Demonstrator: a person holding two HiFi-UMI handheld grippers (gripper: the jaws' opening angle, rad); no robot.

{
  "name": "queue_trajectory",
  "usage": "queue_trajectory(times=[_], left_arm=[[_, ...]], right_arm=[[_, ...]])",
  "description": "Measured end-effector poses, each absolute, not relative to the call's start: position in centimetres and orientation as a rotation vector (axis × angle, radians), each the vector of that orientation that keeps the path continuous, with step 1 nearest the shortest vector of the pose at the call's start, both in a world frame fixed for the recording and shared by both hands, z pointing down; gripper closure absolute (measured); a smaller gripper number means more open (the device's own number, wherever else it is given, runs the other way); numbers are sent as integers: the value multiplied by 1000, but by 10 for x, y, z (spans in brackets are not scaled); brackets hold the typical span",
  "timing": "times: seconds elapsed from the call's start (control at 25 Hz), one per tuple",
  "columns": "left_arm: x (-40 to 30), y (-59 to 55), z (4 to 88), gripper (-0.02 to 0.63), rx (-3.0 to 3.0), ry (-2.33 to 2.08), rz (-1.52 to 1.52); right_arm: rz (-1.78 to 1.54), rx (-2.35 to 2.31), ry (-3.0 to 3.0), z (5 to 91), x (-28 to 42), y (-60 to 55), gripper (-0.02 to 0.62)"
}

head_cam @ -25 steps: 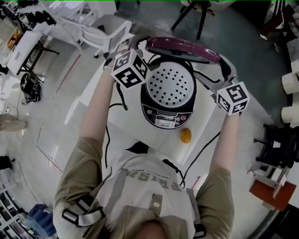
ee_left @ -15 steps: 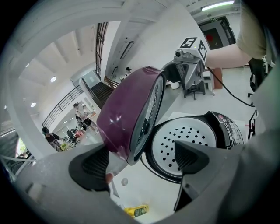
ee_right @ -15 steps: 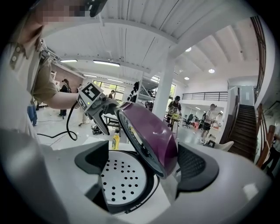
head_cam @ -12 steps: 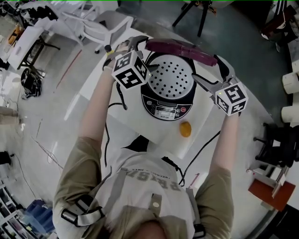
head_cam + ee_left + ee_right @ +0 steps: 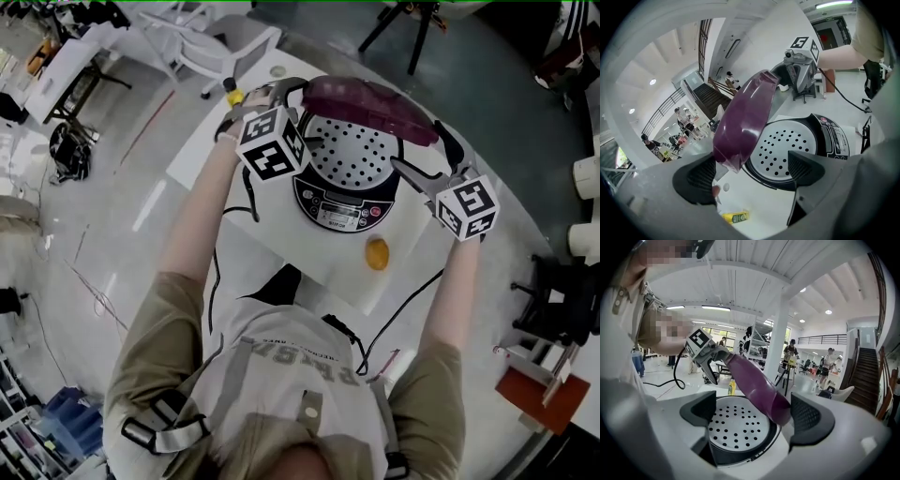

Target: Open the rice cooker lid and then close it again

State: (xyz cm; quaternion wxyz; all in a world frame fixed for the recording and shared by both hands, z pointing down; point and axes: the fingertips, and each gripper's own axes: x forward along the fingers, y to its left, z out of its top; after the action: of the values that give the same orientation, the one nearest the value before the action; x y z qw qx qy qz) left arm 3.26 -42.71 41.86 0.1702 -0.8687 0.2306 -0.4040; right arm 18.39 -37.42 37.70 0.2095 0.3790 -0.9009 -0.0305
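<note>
The black rice cooker (image 5: 342, 214) stands on a white table, its perforated inner plate (image 5: 352, 155) showing. Its purple lid (image 5: 366, 98) hangs half raised, tilted over the pot's back. My left gripper (image 5: 281, 94) is at the lid's left end and my right gripper (image 5: 424, 155) at its right end. In the left gripper view the jaws (image 5: 752, 171) stand wide, with the lid's end (image 5: 740, 131) against the left pad only. In the right gripper view the gripper (image 5: 752, 413) is open too, and the lid (image 5: 757, 385) slants down to just beside the right pad.
An orange object (image 5: 377, 253) lies on the table (image 5: 281, 258) in front of the cooker. A yellow carton (image 5: 232, 96) stands at the table's far left corner, also seen as the carton (image 5: 736, 217) below the left jaws. Cables run along both arms. Chairs and people are beyond.
The lid has tipped further down over the pot, showing more of its top. Both grippers have come down and toward me along with it.
</note>
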Motion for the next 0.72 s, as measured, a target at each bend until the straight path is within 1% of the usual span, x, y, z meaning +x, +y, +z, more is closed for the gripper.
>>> queue_trajectory(times=[0.36,0.72], left_arm=[[28,-407,436,114,-2475,631,-1182],[24,-385,457,91,-2469,589,-1248]], right_arm=[[-67,1020,-2482,395,179,-356,123],[-22,978,-2468,417,177,-337,123]])
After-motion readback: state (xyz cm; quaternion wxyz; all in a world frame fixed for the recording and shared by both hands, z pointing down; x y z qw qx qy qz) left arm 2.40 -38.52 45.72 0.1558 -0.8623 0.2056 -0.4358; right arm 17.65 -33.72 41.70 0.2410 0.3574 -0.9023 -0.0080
